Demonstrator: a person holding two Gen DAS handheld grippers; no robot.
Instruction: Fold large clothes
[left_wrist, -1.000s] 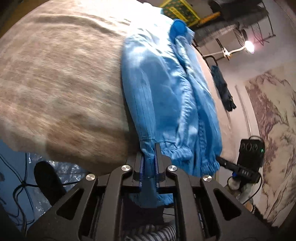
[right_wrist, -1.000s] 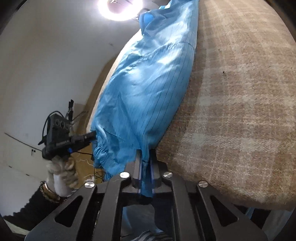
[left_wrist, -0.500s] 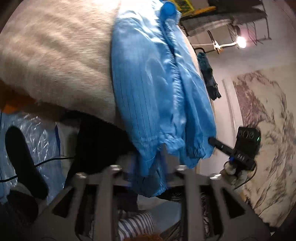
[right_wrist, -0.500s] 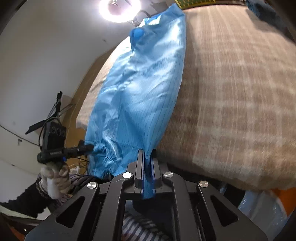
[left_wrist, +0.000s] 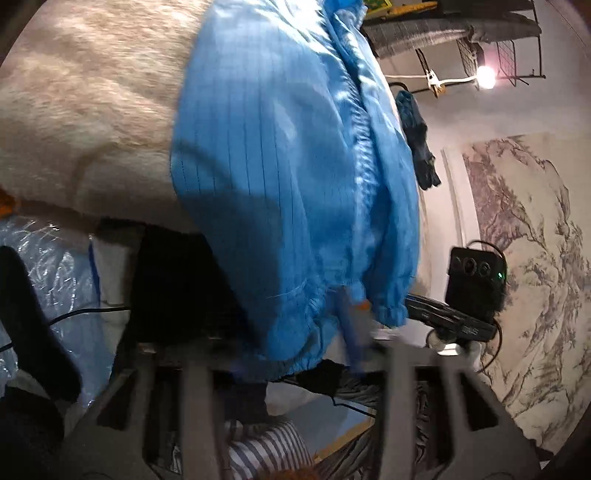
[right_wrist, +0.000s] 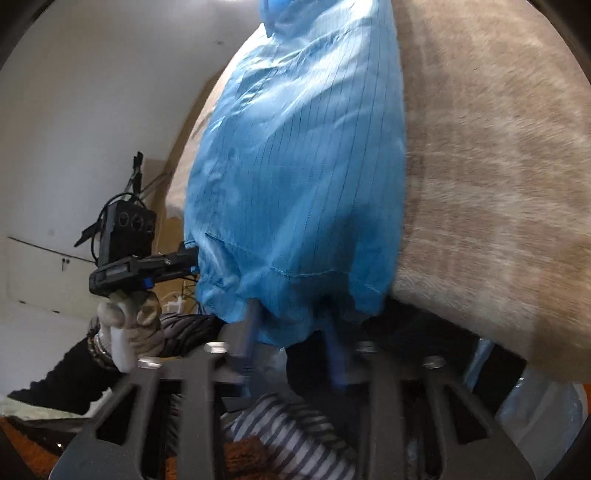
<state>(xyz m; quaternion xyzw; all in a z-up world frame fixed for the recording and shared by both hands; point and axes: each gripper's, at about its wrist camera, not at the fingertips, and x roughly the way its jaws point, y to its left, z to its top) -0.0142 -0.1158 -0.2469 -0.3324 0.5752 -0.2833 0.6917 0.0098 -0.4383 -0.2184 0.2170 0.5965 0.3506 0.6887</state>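
Blue garment: one, lying on one beige plaid blanket, hem hanging over the blanket's edge toward 6 o'clock. Two grippers. Left gripper: jaws apart, just been closing, hem between them, seemingly unpinched (blurry). Right gripper: jaws apart, also just been closing, hem edge between them, ungripped.

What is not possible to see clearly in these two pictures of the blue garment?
1. Shiny blue pinstriped garment: its top is cut off by the upper edge in both views, so its kind is unclear.
2. Small dark blue cloth, left wrist view: too far away to identify.
3. Support under the fuzzy beige plaid blanket: hidden in shadow.
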